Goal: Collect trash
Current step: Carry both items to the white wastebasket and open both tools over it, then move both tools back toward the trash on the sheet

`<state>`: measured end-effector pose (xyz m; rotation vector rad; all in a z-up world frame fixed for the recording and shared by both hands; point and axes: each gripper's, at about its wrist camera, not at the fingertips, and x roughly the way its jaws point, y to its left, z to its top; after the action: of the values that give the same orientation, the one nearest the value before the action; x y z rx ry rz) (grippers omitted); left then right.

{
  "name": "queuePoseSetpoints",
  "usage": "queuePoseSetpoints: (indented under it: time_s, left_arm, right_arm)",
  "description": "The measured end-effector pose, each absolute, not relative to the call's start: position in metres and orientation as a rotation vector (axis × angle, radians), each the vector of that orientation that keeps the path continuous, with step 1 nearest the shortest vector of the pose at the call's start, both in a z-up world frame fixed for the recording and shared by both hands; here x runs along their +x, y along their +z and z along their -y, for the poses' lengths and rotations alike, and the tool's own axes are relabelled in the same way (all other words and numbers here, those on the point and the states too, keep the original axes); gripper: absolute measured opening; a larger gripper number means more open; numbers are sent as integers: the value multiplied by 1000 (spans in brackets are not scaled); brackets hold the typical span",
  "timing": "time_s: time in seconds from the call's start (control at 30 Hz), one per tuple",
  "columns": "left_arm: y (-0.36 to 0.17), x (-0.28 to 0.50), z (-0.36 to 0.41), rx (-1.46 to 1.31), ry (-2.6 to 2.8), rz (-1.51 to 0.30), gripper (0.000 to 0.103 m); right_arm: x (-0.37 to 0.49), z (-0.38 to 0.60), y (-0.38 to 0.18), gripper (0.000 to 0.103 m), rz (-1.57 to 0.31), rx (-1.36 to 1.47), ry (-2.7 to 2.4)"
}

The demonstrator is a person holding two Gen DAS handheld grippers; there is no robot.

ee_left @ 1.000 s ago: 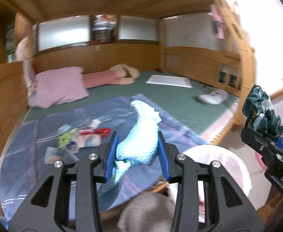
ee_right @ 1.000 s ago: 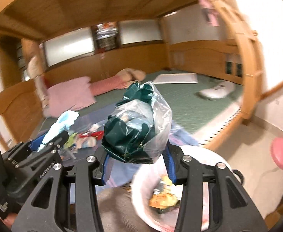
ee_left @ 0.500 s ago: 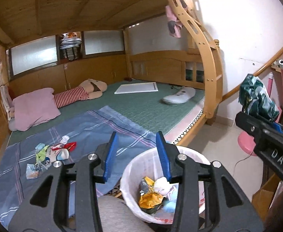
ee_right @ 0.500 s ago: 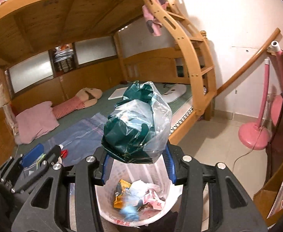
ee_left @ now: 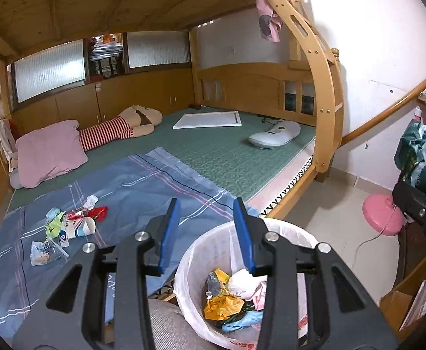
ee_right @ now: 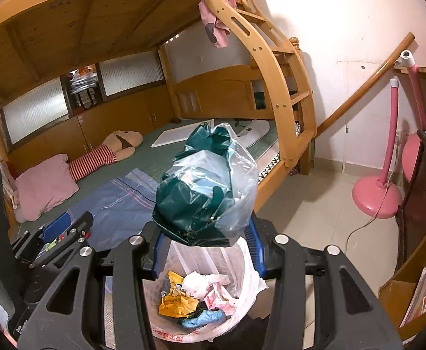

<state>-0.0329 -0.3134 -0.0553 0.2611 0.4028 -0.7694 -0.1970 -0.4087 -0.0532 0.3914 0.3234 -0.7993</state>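
**Left gripper emptied over the bin, right one holds its bag above it**

Since a second ago your left gripper (ee_left: 207, 233) has let go of the light blue wad it carried; its blue pads now stand apart with nothing between them. You have also swung both grippers away from the bed (ee_left: 227, 151), so the bin (ee_left: 288, 230) that was half hidden a second ago now sits in plain sight below them. A light blue piece (ee_left: 242, 322) lies in the bin among yellow, white and pink scraps, at the near side of the heap.

Your right gripper (ee_right: 205, 248) has not changed its hold: the pads are closed on the bag (ee_right: 204, 192), a clear plastic bag bunched around dark green material, which stands up above the pads. It hangs directly over the bin's white liner (ee_right: 242, 259). From the left wrist camera the same bag shows at the right edge, well apart from the left gripper.

More trash (ee_left: 67, 227) is on the blue blanket (ee_left: 143, 186) on the bed: a paper cup on its side, a red wrapper, a green scrap, a crumpled white bit and a small clear packet, all close together. A pink pillow (ee_left: 49, 151) lies behind them.
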Motion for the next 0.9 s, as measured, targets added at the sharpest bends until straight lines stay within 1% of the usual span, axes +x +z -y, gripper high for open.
queuePoseSetpoints:
  time_s: [0.23, 0.5, 0.53, 0.57, 0.6, 0.63, 0.73, 0.9]
  left_arm:
    - [-49, -35, 306, 253, -750, -384, 39]
    - [-44, -36, 297, 238, -736, -372, 39]
    - [-44, -36, 296, 235, -734, -372, 39]
    - [-43, -35, 294, 232, -732, -372, 39]
    - [-43, -35, 293, 230, -732, -372, 39]
    - [-42, -35, 293, 230, -729, -370, 40]
    - [-42, -34, 291, 225, -724, -370, 43]
    - [-41, -33, 289, 221, -721, -370, 44]
  right_arm:
    - [-187, 416, -59, 46, -354, 402, -796]
    - [-161, 435, -76, 47, -444, 402, -796]
    - [-155, 436, -79, 51, -468, 398, -785]
    - [-151, 437, -82, 62, -490, 395, -774]
    - [-147, 437, -84, 70, -509, 393, -767]
    - [-146, 437, -86, 81, -513, 396, -765]
    - [-147, 435, -86, 86, -492, 398, -767]
    - [-148, 438, -87, 87, -491, 403, -771]
